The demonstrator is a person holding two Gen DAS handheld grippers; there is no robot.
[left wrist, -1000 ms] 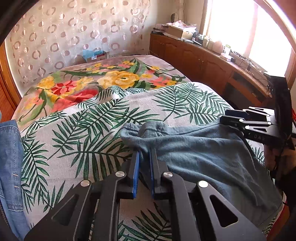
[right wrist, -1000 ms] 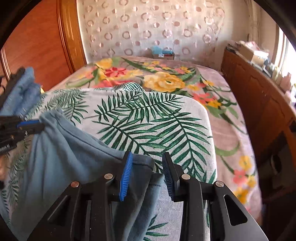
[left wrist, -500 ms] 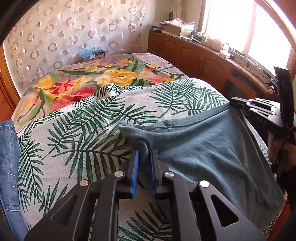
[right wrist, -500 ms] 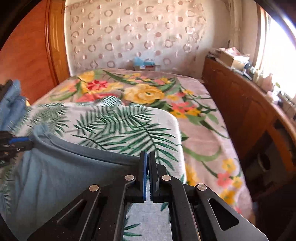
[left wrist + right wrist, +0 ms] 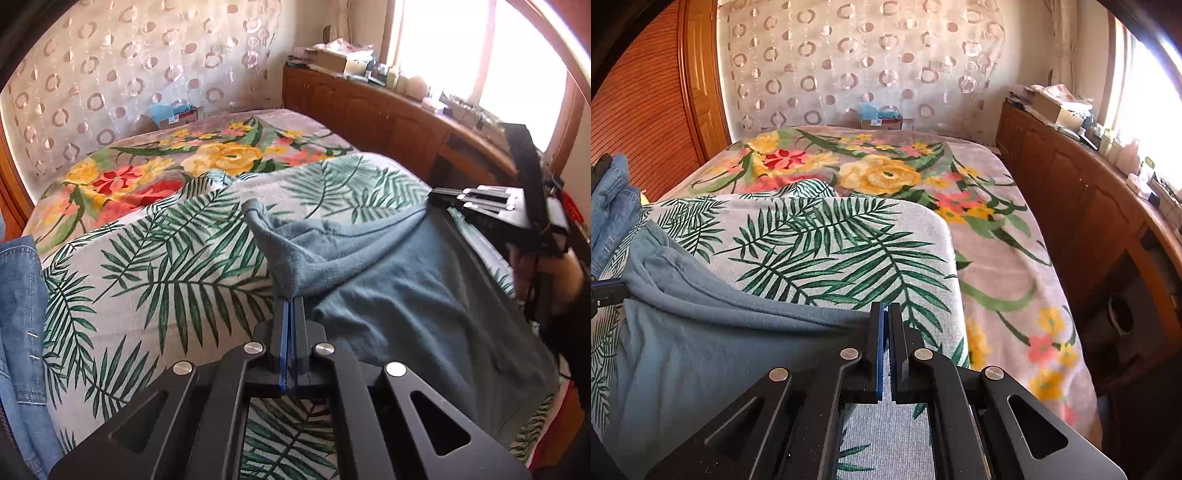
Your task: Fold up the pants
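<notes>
Grey-blue pants lie on a palm-leaf blanket on the bed. My left gripper is shut on one corner of the pants' top edge, and a flap of cloth stands up above the fingertips. My right gripper is shut on the other corner of the pants. The edge hangs stretched between the two grippers, lifted off the blanket. The right gripper also shows in the left wrist view, and the left gripper's tip shows at the left edge of the right wrist view.
Blue jeans lie at the left edge of the bed. A floral bedspread covers the far half. A wooden cabinet with clutter on top runs along the right under the window. A wooden headboard stands at the left.
My right gripper shut on the pants' corner. My left gripper closed tighter on its corner. Both lifted the edge and pulled it taut between them.
</notes>
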